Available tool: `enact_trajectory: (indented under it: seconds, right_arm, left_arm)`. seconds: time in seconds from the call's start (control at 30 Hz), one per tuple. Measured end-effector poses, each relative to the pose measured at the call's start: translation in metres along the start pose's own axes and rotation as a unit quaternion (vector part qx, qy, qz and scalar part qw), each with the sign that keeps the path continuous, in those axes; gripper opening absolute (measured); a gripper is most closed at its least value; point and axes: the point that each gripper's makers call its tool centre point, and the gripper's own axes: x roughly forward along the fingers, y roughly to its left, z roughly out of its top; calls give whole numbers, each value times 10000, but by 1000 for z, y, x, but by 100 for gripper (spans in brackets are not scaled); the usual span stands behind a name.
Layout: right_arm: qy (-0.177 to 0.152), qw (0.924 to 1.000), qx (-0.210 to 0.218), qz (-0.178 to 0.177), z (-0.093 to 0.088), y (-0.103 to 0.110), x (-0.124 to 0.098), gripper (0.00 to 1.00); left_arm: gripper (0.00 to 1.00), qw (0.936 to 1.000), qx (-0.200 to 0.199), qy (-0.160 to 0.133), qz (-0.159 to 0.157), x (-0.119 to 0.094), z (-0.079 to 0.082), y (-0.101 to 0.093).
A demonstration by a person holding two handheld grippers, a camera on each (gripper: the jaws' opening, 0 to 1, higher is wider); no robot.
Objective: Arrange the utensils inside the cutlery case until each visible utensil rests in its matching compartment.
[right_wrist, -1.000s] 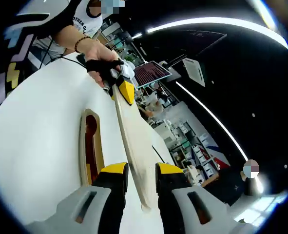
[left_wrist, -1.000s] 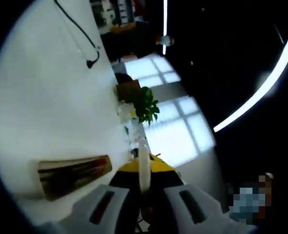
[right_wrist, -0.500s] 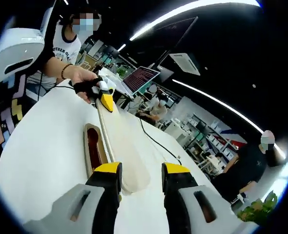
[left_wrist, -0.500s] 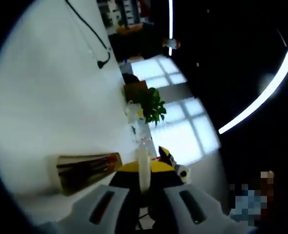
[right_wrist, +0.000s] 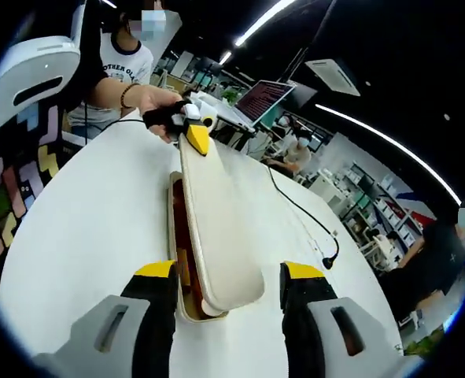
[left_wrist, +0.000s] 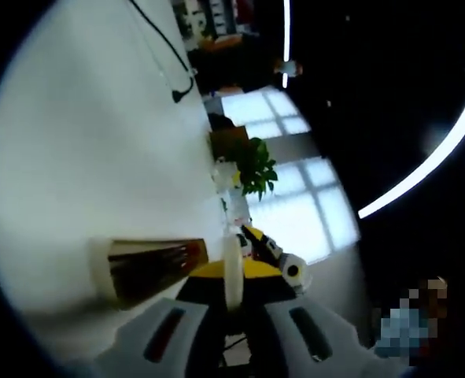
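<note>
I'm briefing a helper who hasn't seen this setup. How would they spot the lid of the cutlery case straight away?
On the round white table, find the long wooden cutlery case at its middle. The lid is the pale cream, round-cornered board lying tilted over it, its far end pinched in the left claw; unlike the dark, open case below, it is flat and plain.

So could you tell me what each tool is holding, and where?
The left tool grips the case lid by its far end edge; the right tool is open, holding nothing.

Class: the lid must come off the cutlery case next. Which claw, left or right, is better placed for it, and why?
Probably left. The left claw is shut on the lid's far end, above the case. The right claw is open, astride the near end, gripping nothing.
</note>
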Motion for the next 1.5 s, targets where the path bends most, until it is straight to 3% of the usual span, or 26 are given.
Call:
enact_trajectory:
  seconds: [0.17, 0.47, 0.8, 0.97, 1.5]
  right_arm:
    - [138, 9990, -97, 414, -4, 12, 16, 53]
    - [321, 9958, -123, 850, -15, 22, 32, 53]
    - [431, 9931, 11, 1094, -35, 24, 37, 53]
    - [272, 9930, 194, 1130, -35, 22, 32, 50]
    - [308, 9901, 282, 1341, -41, 23, 32, 47]
  left_arm:
    - [2, 9999, -62, 12, 110, -2, 1, 11]
    - [2, 9996, -220, 13, 180, 5, -5, 22]
    - [2, 9991, -377, -29, 188, 4, 1, 28]
    - [2, 9990, -385, 3, 210, 4, -2, 26]
    - [2, 9985, -499, -95, 190, 3, -2, 31]
